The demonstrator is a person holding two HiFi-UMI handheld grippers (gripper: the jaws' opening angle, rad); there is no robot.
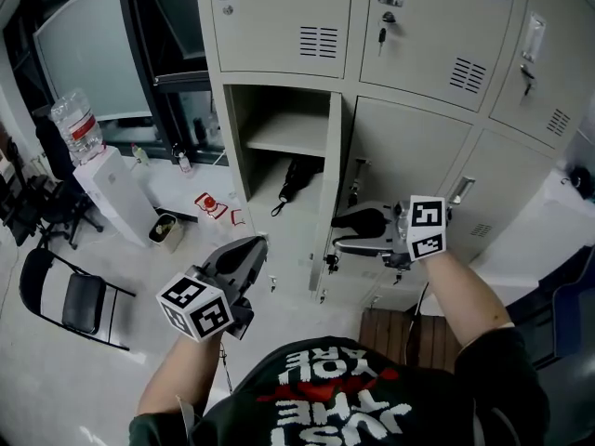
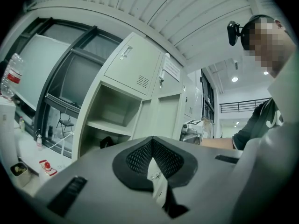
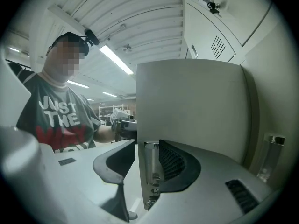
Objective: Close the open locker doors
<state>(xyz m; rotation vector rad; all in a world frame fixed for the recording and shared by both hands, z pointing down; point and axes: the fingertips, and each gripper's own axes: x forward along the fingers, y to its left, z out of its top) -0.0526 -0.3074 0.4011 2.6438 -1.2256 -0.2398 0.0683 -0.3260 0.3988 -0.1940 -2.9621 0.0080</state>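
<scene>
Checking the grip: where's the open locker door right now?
Head view, centre: the open door stands edge-on, right of the open compartment; its free edge sits between the jaws of the right gripper.

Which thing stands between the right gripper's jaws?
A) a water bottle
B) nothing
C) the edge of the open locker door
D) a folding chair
C: in the right gripper view, the edge of the open locker door runs between the jaws of the right gripper.

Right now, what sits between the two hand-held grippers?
The open locker door, edge-on in the head view; the right hand-held gripper grips its edge.
</scene>
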